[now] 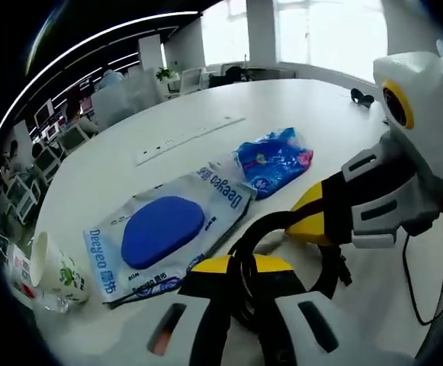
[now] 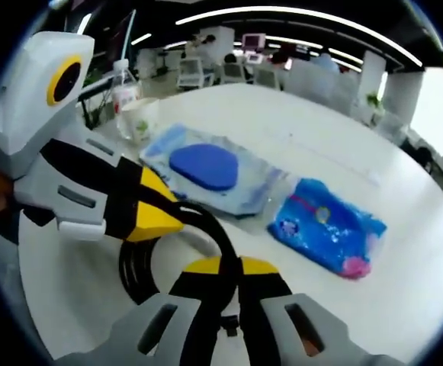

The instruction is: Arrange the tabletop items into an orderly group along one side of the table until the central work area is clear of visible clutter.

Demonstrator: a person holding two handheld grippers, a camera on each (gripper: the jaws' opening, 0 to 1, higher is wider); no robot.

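"Deeyeo" printed on clear packet [image 1: 168, 240]; both grippers pinch black cable [image 1: 245, 282].

In the left gripper view, the sponge packet [image 1: 164, 240] is laid flat on the bench [image 1: 297, 103]. A wipes pouch [image 1: 273, 158] is set just beside its far right end, a paper cup [image 1: 53, 273] near its left end, and a coiled cable [image 1: 282, 255] just beside its near right edge.

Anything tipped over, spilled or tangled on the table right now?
Yes: the paper cup lies on its side in the left gripper view, next to the plastic bottle; no spill is visible. The black cable loops between both grippers' jaws. The flat Deeyeo package and the blue packet lie skewed, unaligned.
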